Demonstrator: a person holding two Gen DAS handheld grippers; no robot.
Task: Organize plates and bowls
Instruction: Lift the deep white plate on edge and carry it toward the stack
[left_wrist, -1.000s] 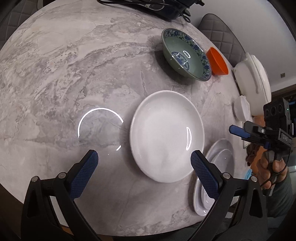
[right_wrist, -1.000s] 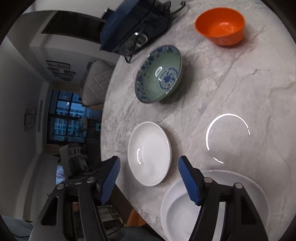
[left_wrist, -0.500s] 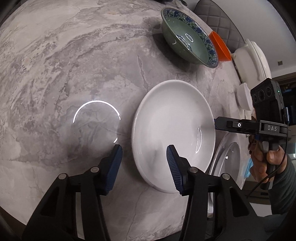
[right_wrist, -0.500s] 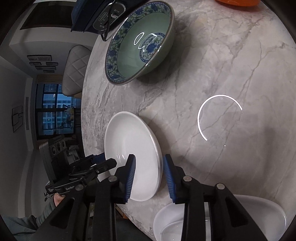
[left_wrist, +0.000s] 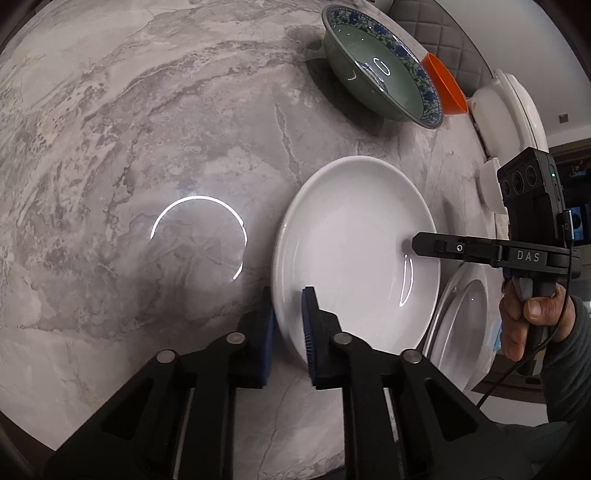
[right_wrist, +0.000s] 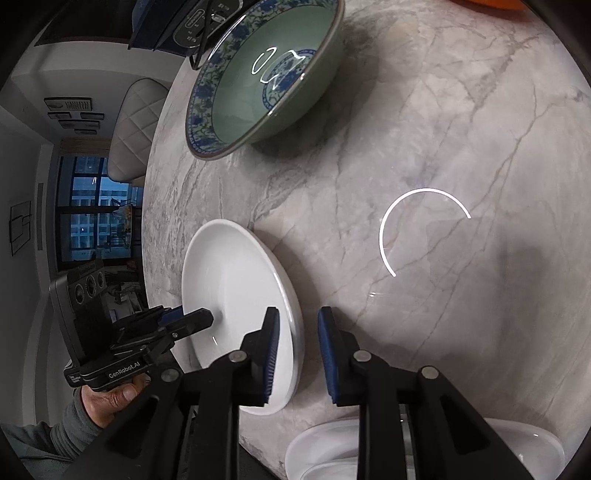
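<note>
Clearly, the white plate (left_wrist: 354, 254) is gripped at two opposite edges while it lies on the marble bench (left_wrist: 155, 140), near the bench's rim. The left hand-held gripper (left_wrist: 288, 325) is clamped narrowly on the plate's near edge, one blue pad outside the rim and one inside. The right hand-held gripper (right_wrist: 297, 350) straddles the opposite edge, and its jaws are closing with the rim between them; the inner pad lies against the plate, yet a visible gap remains at the outer pad, so that grip is judged not yet firm. A slip is therefore to be feared: if a lift is begun before the right pads bite, the glossy rim could slide out and the plate could tip or fall off the bench edge. Uneven raising by the two hands could also twist the plate out of one pinch. The plate is seen as plain, white, shallow and glazed, with bright reflections and no food on it. A green bowl with a blue patterned rim (left_wrist: 380, 66) and an orange bowl (left_wrist: 443, 85) stand well apart at the back, and further white dishes (right_wrist: 369, 450) sit just beside the plate.
</note>
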